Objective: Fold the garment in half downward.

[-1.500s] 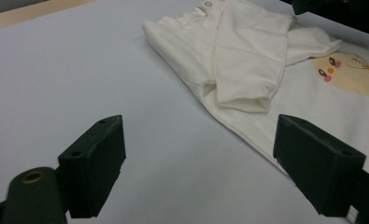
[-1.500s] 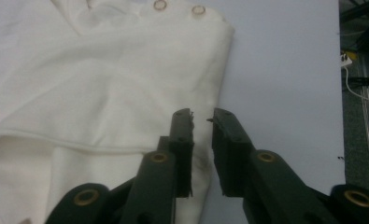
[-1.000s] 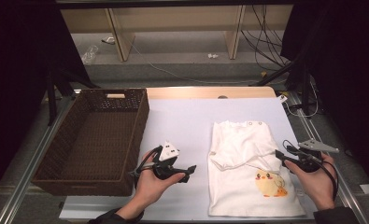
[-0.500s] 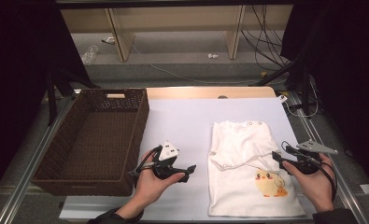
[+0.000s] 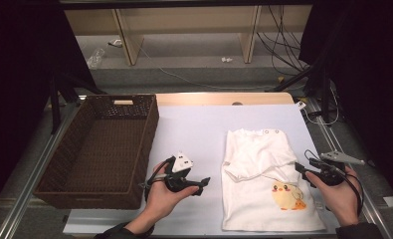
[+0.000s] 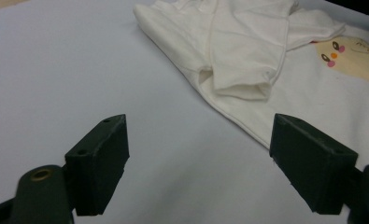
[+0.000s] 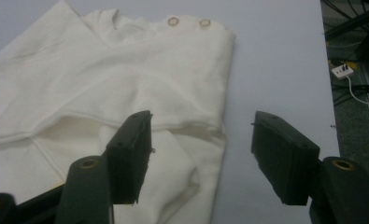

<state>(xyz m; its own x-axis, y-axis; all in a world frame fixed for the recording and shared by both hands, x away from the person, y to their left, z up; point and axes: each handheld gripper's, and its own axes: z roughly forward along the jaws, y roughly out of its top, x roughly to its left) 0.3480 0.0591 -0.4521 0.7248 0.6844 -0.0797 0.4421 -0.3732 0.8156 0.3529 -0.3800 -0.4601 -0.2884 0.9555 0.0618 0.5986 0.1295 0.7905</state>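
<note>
**Right claw sits on the shirt's edge, left claw stands off**

The white shirt lies flat on the table's right half, collar toward the far edge, hem toward the near edge, so its long axis runs near-to-far. The right claw hovers at the shirt's right side, jaws wide, one jaw over the cloth and one past it. The left claw, also wide and empty, points at the shirt's left edge from just beside it. The right one is nearer. The basket waits at the left edge.
</note>
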